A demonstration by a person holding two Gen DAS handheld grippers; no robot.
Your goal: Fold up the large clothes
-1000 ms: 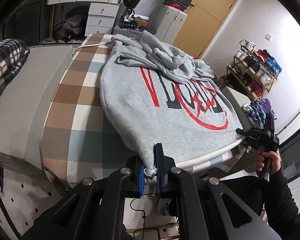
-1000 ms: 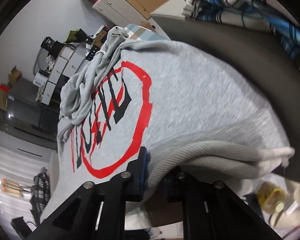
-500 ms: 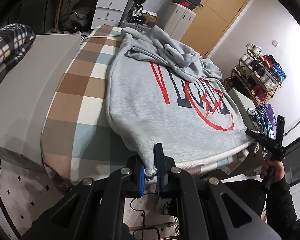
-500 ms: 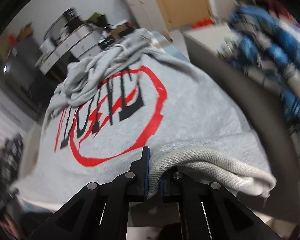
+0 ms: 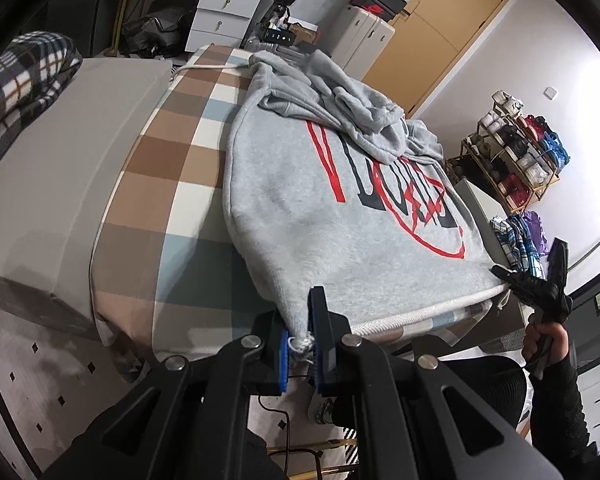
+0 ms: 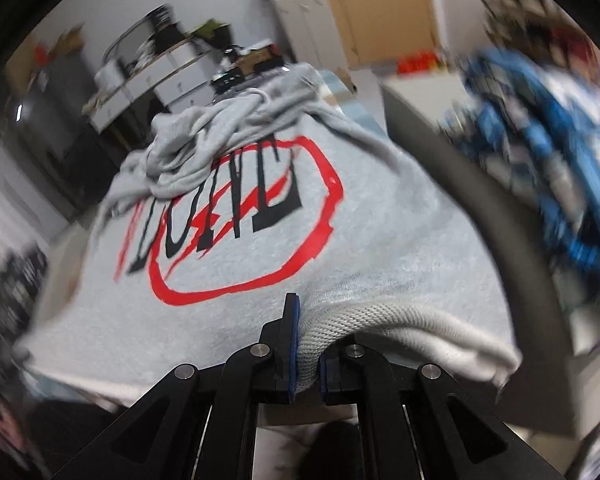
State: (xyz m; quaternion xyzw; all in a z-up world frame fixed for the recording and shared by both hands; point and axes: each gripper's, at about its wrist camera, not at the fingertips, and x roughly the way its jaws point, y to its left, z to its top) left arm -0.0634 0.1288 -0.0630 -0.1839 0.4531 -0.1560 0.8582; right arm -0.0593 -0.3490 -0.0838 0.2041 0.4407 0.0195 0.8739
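A large grey hoodie with a red and black print lies front up on the checked bed, its hood and sleeves bunched at the far end. My left gripper is shut on the near left corner of the ribbed hem. In the left wrist view the right gripper pinches the hem's other corner, held by a hand in a black sleeve. Seen from the right wrist, the hoodie fills the view and the right gripper is shut on the thick ribbed hem.
A grey mattress edge and a plaid blanket lie left of the bed. White drawers, a wooden door and a shoe rack stand behind. Blue plaid clothes are piled on a grey block at the right.
The right gripper has risen and rolled upright, lifting its hem corner. The left gripper keeps its grip and has shifted only slightly toward the bed.
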